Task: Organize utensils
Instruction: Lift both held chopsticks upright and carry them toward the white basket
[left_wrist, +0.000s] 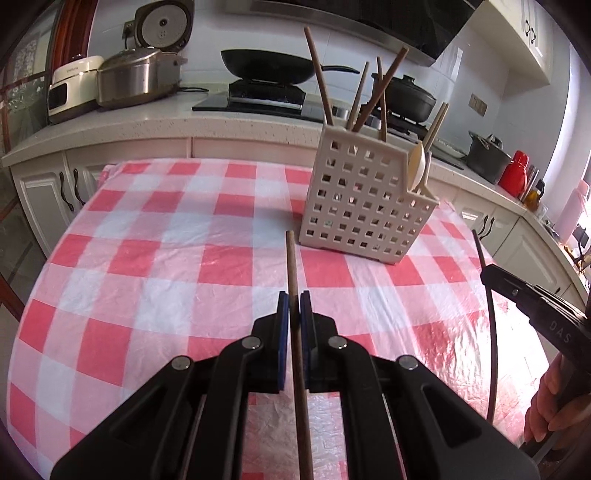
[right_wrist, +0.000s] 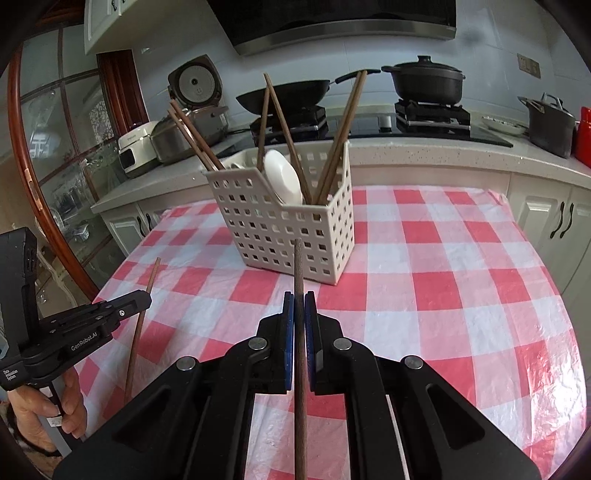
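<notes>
Left wrist: basket (left_wrist: 364, 206) ahead, wok (left_wrist: 273, 66) behind, checked tablecloth (left_wrist: 147, 258) bare.

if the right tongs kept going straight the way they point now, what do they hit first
Most likely the white slotted basket. The right tongs, shut on a dark chopstick, aim at its front wall across bare checked tablecloth. The chopstick's tip would probably touch first, though depth is unclear.

Red-and-white checked tablecloth (left_wrist: 166, 266), white perforated basket (right_wrist: 288, 236), brown chopsticks (right_wrist: 280, 129), black pots (right_wrist: 424, 83).
</notes>
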